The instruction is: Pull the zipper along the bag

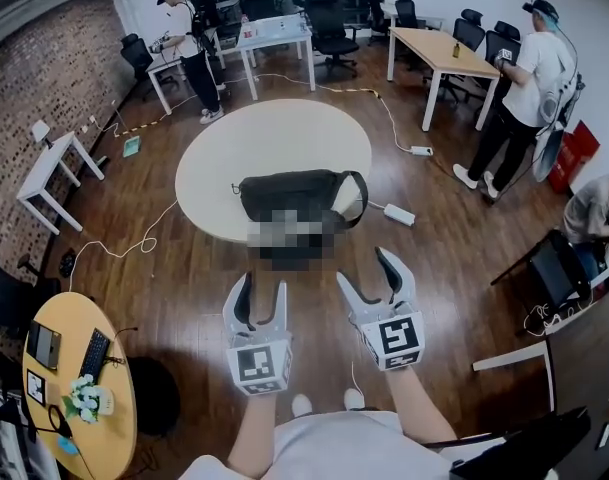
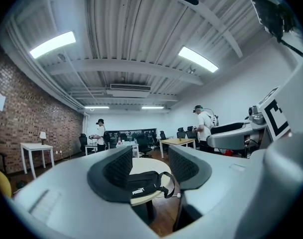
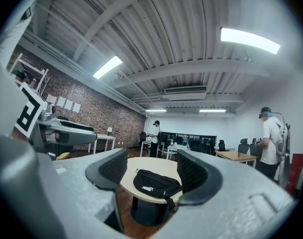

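Floor (image 1: 184, 278) beneath left tool (image 1: 261, 286), right tool (image 1: 364, 268): both agape, empty.

Grey left gripper (image 1: 263, 286) and right gripper (image 1: 363, 268), black pads (image 1: 242, 304), marker cubes (image 1: 258, 363) (white shirt (image 1: 334, 450)).

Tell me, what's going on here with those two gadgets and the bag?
A person holds the left hand-held gripper and the right hand-held gripper, both open and empty. They point toward a black bag lying on a round table ahead. Neither touches the bag, so work on it has not started yet.
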The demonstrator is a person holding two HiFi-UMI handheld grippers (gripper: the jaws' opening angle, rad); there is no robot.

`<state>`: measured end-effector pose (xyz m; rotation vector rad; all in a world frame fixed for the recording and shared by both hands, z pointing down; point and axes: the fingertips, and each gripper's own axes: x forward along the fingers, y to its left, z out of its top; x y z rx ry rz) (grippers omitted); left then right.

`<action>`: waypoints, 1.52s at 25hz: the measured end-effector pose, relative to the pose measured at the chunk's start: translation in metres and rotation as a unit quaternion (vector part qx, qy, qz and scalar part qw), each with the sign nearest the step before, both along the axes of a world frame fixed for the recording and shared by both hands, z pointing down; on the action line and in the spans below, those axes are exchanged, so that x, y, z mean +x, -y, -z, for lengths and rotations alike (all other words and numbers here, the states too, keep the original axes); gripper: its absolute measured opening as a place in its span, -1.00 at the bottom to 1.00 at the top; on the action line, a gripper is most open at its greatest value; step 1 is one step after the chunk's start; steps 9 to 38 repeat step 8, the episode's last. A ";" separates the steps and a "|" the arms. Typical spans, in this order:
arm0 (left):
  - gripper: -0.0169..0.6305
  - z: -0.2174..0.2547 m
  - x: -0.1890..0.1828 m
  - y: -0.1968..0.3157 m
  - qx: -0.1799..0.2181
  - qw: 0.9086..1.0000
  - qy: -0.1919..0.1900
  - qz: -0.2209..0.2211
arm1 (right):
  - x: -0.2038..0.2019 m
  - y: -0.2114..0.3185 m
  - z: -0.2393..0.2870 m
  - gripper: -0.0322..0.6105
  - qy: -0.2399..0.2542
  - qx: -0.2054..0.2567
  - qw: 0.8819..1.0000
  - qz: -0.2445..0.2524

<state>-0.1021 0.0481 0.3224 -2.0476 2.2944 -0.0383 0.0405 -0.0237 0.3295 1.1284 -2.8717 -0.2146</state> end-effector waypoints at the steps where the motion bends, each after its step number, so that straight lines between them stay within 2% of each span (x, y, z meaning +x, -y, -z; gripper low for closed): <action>1: -0.19 -0.001 -0.003 -0.003 0.000 1.000 0.002 0.001 | -0.004 -0.002 -0.002 0.03 -0.001 -0.003 1.000 0.002; 8: -0.19 -0.007 -0.036 -0.019 -0.006 1.000 -0.001 0.016 | -0.037 -0.019 -0.003 0.03 -0.006 -0.006 1.000 0.020; 38: -0.19 -0.007 -0.036 -0.019 -0.006 1.000 -0.001 0.016 | -0.037 -0.019 -0.003 0.03 -0.006 -0.006 1.000 0.020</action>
